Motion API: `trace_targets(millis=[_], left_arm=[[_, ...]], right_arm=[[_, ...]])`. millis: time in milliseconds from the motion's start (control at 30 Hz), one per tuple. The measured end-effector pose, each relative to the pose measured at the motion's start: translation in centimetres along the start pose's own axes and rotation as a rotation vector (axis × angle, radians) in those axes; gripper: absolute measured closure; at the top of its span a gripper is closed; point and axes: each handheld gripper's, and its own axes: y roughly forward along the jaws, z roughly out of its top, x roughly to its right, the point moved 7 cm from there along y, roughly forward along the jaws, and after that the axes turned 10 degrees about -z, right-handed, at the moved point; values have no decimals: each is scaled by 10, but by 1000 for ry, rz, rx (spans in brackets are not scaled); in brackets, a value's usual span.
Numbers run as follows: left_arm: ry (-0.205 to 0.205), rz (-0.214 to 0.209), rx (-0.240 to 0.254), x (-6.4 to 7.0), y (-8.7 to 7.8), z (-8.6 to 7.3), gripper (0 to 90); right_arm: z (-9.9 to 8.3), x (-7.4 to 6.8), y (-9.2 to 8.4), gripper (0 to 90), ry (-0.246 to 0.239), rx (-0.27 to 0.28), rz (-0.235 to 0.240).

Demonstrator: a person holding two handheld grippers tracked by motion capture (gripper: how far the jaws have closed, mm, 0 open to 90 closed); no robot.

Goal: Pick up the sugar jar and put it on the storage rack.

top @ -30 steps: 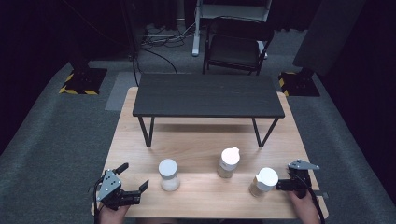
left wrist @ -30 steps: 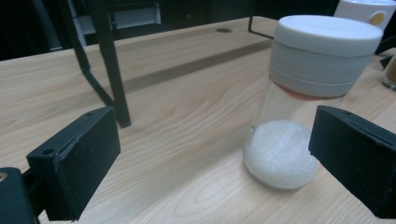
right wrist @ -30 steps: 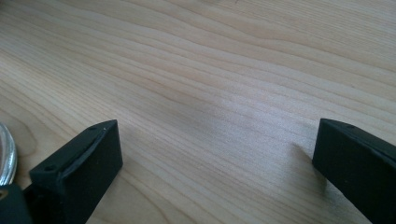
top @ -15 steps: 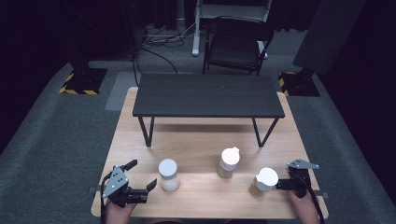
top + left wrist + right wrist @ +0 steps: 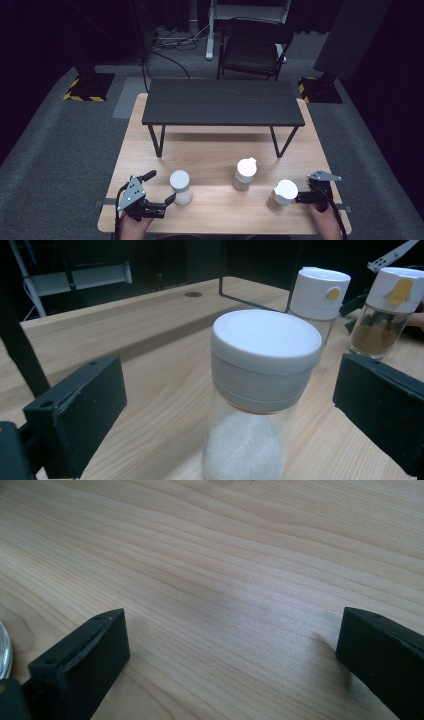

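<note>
Table: a pale wooden table [image 5: 215, 150] fills the lower middle of the high view; its grain runs lengthwise and shows close up in the right gripper view.
Black bench: a low black bench [image 5: 222, 102] on thin metal legs stands on the far half of the table, at the middle of the frame.
Room: grey carpet all round, dark walls; a black chair [image 5: 255, 47] sits at top centre, with cables on the floor to its left, and yellow-and-black striped bases at the left and right edges.
Left gripper: the left gripper [image 5: 161, 189] at lower left of the high view has its jaws spread wide, holding nothing; in the left gripper view the jaws stand either side of the salt jar without touching it.
Salt jar: the salt jar [image 5: 262, 390], white lid and white grains, stands upright at lower centre of the left gripper view, just beside the left gripper in the high view.
Other jars: a white-lidded jar [image 5: 317, 297] and a jar of brown spice [image 5: 385, 310] stand upper right in that view, each lid with a yellow spot.
Right gripper: the right gripper [image 5: 300, 199] at lower right of the high view lies beside the brown jar; its jaws are spread wide over bare wood.
Writing: no label can be read on any jar.
Hard to tell: the salt jar's base is cut off by the frame's bottom edge; a curved glassy edge at the left edge of the right gripper view cannot be identified.
</note>
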Motion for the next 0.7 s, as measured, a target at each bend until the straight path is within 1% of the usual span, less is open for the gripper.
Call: trace_targets(millis=[700], left_arm=[[18, -52, -3, -3, 23, 4, 5]], right_arm=[[0, 0, 0, 5, 0, 0, 0]])
